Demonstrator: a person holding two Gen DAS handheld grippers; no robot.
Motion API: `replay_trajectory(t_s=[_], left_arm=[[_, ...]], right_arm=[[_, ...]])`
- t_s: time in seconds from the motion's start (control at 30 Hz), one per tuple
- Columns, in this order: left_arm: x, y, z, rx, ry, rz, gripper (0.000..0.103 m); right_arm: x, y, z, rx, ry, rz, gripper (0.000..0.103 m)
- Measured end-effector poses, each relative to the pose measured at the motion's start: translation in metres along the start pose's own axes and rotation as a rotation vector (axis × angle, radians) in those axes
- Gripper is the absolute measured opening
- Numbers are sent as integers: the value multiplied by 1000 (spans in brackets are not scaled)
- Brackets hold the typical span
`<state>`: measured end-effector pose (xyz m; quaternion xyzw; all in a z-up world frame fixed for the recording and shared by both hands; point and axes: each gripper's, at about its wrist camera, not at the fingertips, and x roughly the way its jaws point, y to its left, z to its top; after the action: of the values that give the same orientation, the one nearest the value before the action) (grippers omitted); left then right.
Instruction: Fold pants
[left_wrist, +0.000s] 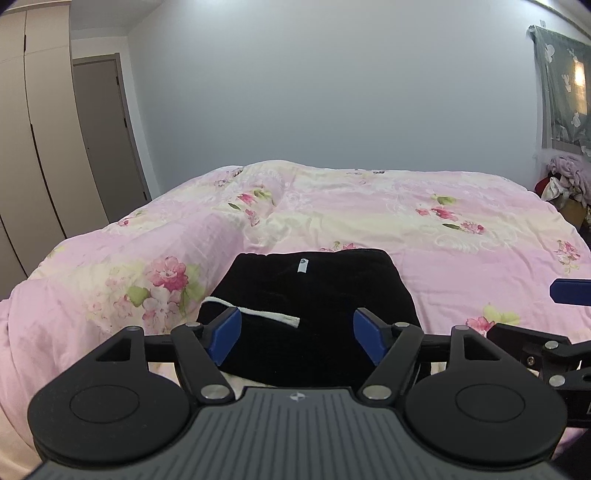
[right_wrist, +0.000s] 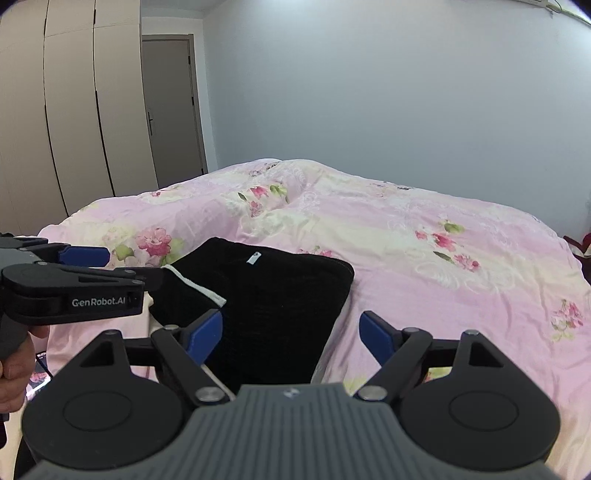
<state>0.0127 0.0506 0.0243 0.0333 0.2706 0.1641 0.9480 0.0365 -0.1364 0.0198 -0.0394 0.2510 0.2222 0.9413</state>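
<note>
Lying near the front edge of the bed with the pink flowered quilt (left_wrist: 369, 206), the black soft-fabric pants (left_wrist: 314, 295) are already a compact folded bundle, with a white drawstring (left_wrist: 258, 312) across the left part and a small white label (left_wrist: 302, 265) near the far edge. The left gripper (left_wrist: 295, 332) hovers directly in front of the bundle; its blue fingers (left_wrist: 225, 332) are wide apart and hold nothing. The right gripper (right_wrist: 291, 334) is also spread wide and empty, with its centre over the bundle's right edge. The bundle's long axis seems to run away from the fingers, toward the far edge of the bed. I judge the left gripper is better placed for any last fold or smoothing.
</note>
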Motion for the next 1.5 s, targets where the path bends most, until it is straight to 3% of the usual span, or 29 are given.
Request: replay_trajectory(t_s=[0.2,0.5,1.5], left_arm=[[-9,-6,-24,23,3,18,83],[-5,-8,-38,43,86,44,86],[-4,-9,-34,36,105,32,87]], right_arm=[[1,4,-25,-24,5,-50,83],[9,12,-35,-12,51,-23,83],[10,13,-31,-1,39,-19,84]])
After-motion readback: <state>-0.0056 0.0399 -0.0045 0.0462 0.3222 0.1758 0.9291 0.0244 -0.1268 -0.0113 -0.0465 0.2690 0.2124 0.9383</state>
